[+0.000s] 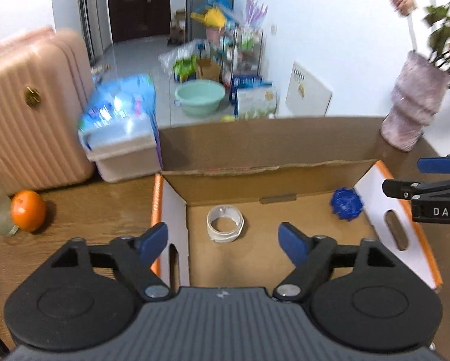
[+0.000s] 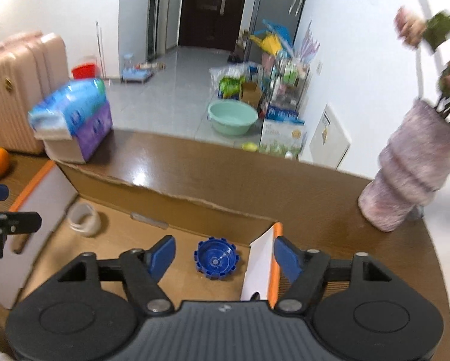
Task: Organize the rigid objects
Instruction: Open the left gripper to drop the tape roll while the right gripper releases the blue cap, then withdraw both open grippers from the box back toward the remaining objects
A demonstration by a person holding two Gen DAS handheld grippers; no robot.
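Nearest the lens, the left gripper (image 1: 223, 242) stands wide and empty above the cardboard box (image 1: 270, 177), the white ring (image 1: 225, 223) lying on the box floor at its twelve o'clock; the right gripper (image 2: 225, 260) is likewise wide and empty, the blue cap (image 2: 216, 258) resting on the floor between its fingers but untouched. Farther off, at two o'clock, the vase (image 2: 405, 180) stands just beyond the box, and a careless swing of the right gripper could topple it.
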